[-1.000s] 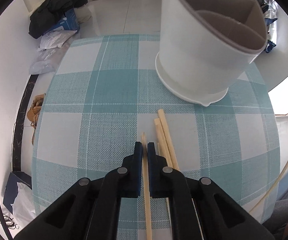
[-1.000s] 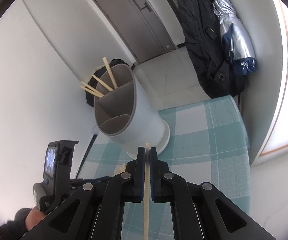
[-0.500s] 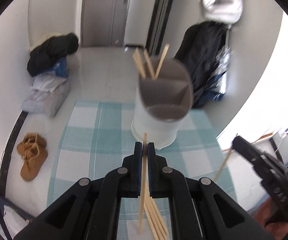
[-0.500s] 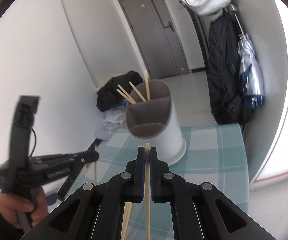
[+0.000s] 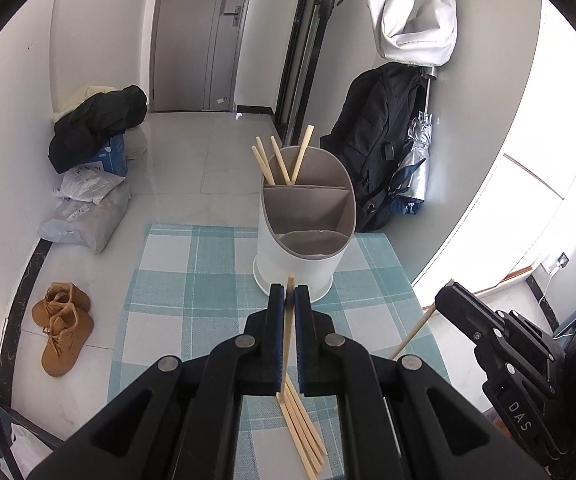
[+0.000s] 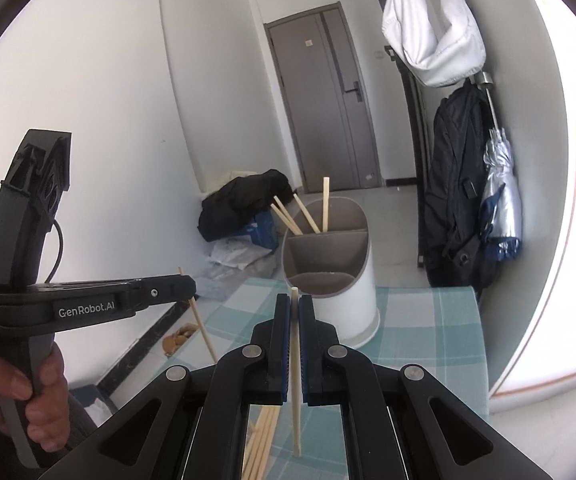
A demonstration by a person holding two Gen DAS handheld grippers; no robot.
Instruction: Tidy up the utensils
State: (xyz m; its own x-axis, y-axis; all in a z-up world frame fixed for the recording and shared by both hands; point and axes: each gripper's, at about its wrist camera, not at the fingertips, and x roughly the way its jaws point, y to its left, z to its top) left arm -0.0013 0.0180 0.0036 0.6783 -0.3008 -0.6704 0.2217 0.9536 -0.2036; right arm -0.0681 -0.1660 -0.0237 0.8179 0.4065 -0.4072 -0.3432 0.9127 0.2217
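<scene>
1. Left gripper [image 5: 286, 292]: jaws closed to a narrow slit on one wooden chopstick [image 5: 287, 332], held near upright; its top pokes just above the fingertips and its lower end hangs above the cloth. In the right wrist view the same gripper [image 6: 186, 282] enters from 9 o'clock, gripped by a bare hand [image 6: 28, 396], the stick crossing its tip at a slant.
2. Right gripper [image 6: 294, 304]: jaws likewise nearly closed, clamped on a second chopstick [image 6: 295, 368], upright, raised clear of the table. In the left wrist view this gripper [image 5: 442, 298] sits at 4 o'clock with its stick angled down to the left.
3. Utensil holder [image 5: 300, 256]: white tub, grey interior, three compartments, standing on the far part of the table at 12 o'clock from both grippers. The farthest compartment holds several chopsticks [image 5: 284, 160] leaning apart; the other two appear bare.
4. Loose chopsticks [image 5: 302, 428]: a bundle lying flat on the cloth, below and just behind the left gripper's fingertips, at 6 o'clock.
5. Tablecloth [image 5: 176, 276]: teal and white check, covering the table.
6. Surroundings: brown boots [image 5: 62, 328] on the floor at 9 o'clock; black backpack [image 5: 380, 140] and folded umbrella [image 5: 414, 160] against the wall at 1 o'clock; grey door [image 5: 204, 32] at 12 o'clock.
</scene>
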